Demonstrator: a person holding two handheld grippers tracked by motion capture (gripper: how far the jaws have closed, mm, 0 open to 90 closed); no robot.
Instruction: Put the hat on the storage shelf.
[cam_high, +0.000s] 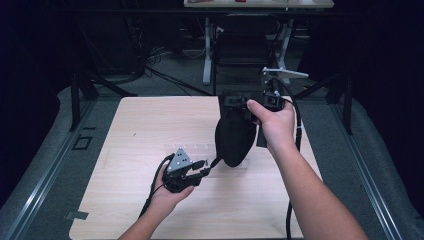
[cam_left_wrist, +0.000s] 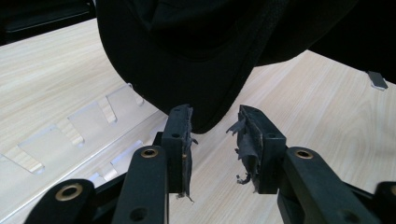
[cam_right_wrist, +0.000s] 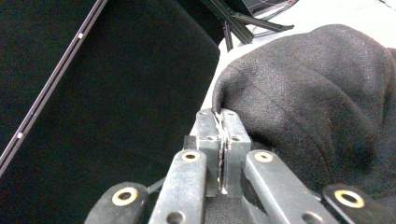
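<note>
A black cloth bag (cam_high: 235, 137) hangs above the wooden table (cam_high: 145, 125), narrowing to a rounded tip at the bottom. My right gripper (cam_high: 231, 102) holds it from the top, and in the right gripper view its jaws (cam_right_wrist: 222, 126) are shut on the edge of the cloth (cam_right_wrist: 317, 102). My left gripper (cam_high: 205, 168) sits low, just left of the tip. In the left gripper view its jaws (cam_left_wrist: 212, 135) stand apart with worn pads (cam_left_wrist: 250, 140), and the cloth's tip (cam_left_wrist: 187, 56) hangs just beyond the gap, untouched.
A clear plastic rack (cam_high: 192, 149) lies flat on the table under the bag, also seen in the left gripper view (cam_left_wrist: 79, 130). A grey tape scrap (cam_high: 76, 215) marks the front left corner. A dark chair (cam_high: 245, 45) and desk legs stand beyond the far edge.
</note>
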